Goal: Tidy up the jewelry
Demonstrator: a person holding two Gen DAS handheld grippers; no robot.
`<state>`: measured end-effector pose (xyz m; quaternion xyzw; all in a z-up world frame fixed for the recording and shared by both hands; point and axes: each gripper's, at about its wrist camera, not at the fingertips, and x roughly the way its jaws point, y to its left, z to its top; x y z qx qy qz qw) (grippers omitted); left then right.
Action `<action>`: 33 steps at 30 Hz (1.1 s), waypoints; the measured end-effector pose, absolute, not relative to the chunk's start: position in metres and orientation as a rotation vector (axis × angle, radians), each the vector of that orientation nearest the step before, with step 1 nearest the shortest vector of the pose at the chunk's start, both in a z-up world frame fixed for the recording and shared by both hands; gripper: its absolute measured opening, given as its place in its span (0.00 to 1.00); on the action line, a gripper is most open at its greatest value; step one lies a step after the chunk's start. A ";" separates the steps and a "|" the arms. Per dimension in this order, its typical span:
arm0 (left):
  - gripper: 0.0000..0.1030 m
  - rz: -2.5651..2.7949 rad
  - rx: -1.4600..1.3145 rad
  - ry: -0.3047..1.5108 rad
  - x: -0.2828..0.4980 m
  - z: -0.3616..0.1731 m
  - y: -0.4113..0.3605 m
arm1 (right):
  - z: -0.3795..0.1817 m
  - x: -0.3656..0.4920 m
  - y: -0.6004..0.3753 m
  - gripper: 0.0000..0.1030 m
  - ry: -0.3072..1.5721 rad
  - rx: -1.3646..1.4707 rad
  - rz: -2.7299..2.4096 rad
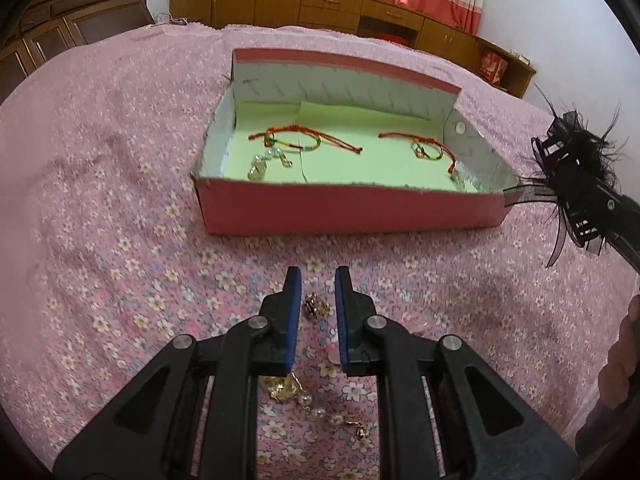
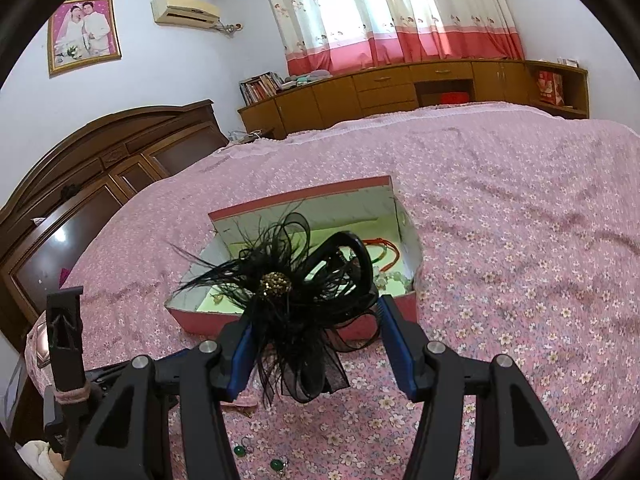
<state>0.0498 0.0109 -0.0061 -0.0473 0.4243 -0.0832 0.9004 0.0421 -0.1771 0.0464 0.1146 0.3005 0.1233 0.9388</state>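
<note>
My left gripper (image 1: 318, 276) hangs low over the pink floral bedspread. Its jaws are nearly together with a narrow gap and hold nothing. A small gold earring (image 1: 316, 306) lies on the cover just beneath that gap. A gold and pearl drop earring (image 1: 304, 396) lies nearer, under the fingers. The pink box (image 1: 352, 208) with a green floor holds two red cord bracelets (image 1: 296, 140) (image 1: 428, 148) and pearl pieces (image 1: 264, 164). My right gripper (image 2: 315, 314) is shut on a black feather hair clip (image 2: 288, 284), in front of the box's (image 2: 192, 314) near wall.
Two green earrings (image 2: 240, 450) (image 2: 276, 465) lie on the bedspread under the right gripper. A dark wooden headboard (image 2: 100, 184) stands at the left. Wooden cabinets (image 2: 400, 88) and curtains line the far wall. A hand (image 1: 620, 360) shows at the right edge.
</note>
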 end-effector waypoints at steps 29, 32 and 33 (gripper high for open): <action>0.06 -0.163 -0.097 0.881 0.049 -0.020 0.008 | 0.032 0.041 -0.181 0.57 0.650 0.260 0.246; 0.06 -0.166 -0.099 0.843 0.041 -0.007 0.010 | 0.033 0.039 -0.180 0.57 0.647 0.256 0.247; 0.06 -0.166 -0.100 0.825 0.039 -0.002 0.011 | 0.033 0.039 -0.180 0.57 0.646 0.256 0.247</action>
